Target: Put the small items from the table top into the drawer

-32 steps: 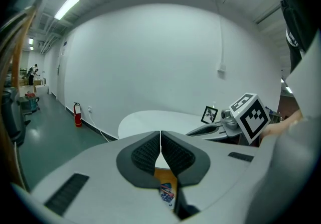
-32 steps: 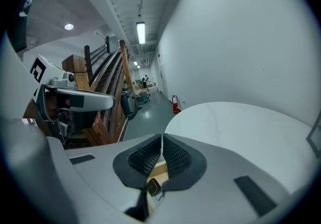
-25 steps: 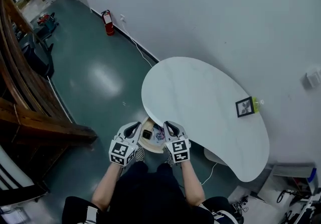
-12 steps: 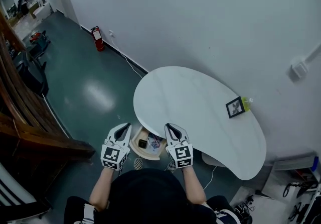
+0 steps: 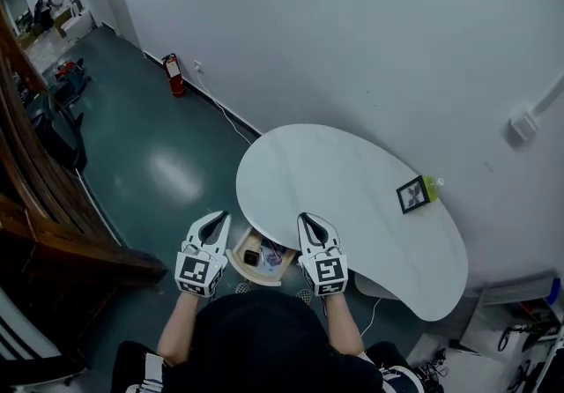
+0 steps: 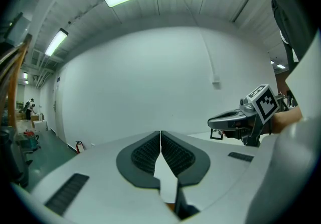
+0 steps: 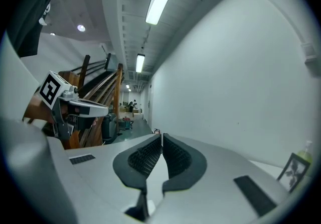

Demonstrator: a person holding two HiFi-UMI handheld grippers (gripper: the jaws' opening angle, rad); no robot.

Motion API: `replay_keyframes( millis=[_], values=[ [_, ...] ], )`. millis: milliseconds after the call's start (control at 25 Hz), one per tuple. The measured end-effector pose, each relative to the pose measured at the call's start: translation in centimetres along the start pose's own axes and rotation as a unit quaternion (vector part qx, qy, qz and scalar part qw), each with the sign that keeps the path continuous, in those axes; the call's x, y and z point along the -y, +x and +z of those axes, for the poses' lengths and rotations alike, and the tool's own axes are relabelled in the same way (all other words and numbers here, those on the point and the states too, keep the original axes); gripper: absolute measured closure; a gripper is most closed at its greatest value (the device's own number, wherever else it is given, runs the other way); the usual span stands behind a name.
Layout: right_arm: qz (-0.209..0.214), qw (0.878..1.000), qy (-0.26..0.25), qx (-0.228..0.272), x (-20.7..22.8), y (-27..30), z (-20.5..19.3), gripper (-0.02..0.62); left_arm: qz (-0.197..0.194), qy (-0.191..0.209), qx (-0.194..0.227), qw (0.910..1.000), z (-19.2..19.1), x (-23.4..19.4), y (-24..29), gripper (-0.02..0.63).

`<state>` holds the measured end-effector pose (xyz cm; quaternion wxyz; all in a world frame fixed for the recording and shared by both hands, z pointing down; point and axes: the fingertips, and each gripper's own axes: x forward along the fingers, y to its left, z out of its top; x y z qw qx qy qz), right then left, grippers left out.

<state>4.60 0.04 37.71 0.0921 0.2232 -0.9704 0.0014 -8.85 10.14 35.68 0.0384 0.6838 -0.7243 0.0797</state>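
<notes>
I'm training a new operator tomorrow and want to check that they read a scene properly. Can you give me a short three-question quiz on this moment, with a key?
1. True or false: the drawer under the table is open.
2. Multiple choice: what stands on the table top? A) a picture frame and a small bottle B) a mug C) a stack of books
3. Fill in: the left gripper and the right gripper both have their jaws ____.

Key
1. True.
2. A: the picture frame and the bottle stand together near the far edge.
3. Shut, with nothing between them.
</notes>
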Motion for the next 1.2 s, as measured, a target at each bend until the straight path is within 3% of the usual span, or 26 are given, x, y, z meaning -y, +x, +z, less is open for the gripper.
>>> replay_keyframes(
  millis=[1200],
  values=[
    [-0.004,1.000,0.019,0.002,-0.1,-1.5,-0.7,0.564,-0.018,-0.002,-0.009,0.9998,-0.7,1.5,0.1,0.583]
  ],
)
